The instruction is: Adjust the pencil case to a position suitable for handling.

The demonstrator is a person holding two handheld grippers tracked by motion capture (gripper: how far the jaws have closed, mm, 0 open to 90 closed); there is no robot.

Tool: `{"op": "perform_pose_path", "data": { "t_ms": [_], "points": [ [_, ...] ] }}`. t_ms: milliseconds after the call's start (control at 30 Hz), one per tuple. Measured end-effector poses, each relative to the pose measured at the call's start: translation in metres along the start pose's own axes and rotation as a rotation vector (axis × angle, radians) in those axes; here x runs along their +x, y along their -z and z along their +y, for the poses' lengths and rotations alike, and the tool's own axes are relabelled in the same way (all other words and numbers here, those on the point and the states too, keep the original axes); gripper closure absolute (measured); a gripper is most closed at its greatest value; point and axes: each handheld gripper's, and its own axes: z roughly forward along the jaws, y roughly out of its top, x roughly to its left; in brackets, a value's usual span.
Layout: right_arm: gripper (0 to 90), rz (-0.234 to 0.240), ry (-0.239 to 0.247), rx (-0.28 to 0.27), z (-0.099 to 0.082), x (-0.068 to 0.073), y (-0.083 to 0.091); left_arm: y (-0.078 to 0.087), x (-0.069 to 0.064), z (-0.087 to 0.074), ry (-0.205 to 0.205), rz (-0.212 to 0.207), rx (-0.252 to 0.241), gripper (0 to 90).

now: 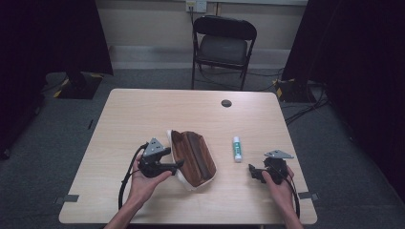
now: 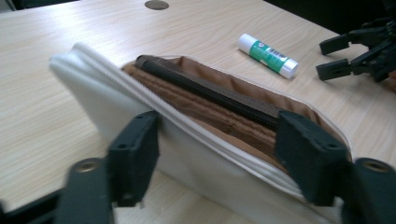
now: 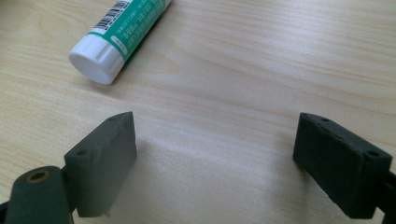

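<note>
1. A white pencil case [image 1: 192, 157] with a brown lining is lying open near the middle of the wooden table [image 1: 143, 109], its mouth gaping upward and a dark zipper band running along its length.
2. The left gripper [image 1: 177, 164], held in the person's left hand [image 1: 145, 183], is reaching in from the left at the near-left rim of the pencil case.
3. In the left gripper view, its jaws are straddling that near white wall [image 2: 187, 154]: one pad is sitting outside against the white fabric, and the other is sitting over the brown lining [image 2: 210, 116] at the opening. The jaws are standing apart, and I cannot tell whether the pads are pressing on the fabric.
4. A glue stick [image 1: 237, 149] with a green label and a white cap is lying on the table to the right of the pencil case, apart from it.
5. The right gripper [image 1: 253, 172], held in the person's right hand [image 1: 279, 186], is hovering low at the near right of the table, near the glue stick.
6. In the right gripper view, its jaws are standing spread wide over bare wood, with the glue stick's white cap [image 3: 95, 63] lying beyond them.
</note>
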Motion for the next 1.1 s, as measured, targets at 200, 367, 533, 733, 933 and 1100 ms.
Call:
{"op": "perform_pose_path", "data": {
  "t_ms": [200,367,533,733,933,1100],
  "points": [
    [12.5,0.000,0.000,0.000,0.000,0.000,0.000,0.002,0.006,0.001,0.009,-0.021,-0.003,55.4],
    [12.5,0.000,0.000,0.000,0.000,0.000,0.000,0.005,0.007,0.002,-0.004,-0.013,0.009,67.0],
    [12.5,0.000,0.000,0.000,0.000,0.000,0.000,0.009,0.012,0.004,-0.002,-0.064,0.015,77.6],
    [12.5,0.000,0.000,0.000,0.000,0.000,0.000,0.010,0.014,0.003,0.001,-0.104,0.008,81.4],
    [12.5,0.000,0.000,0.000,0.000,0.000,0.000,0.019,0.015,0.002,0.031,-0.118,-0.005,63.4],
    [12.5,0.000,-0.001,0.000,0.000,0.000,0.000,0.031,0.011,-0.003,0.008,-0.096,0.016,51.8]
  ]
}}
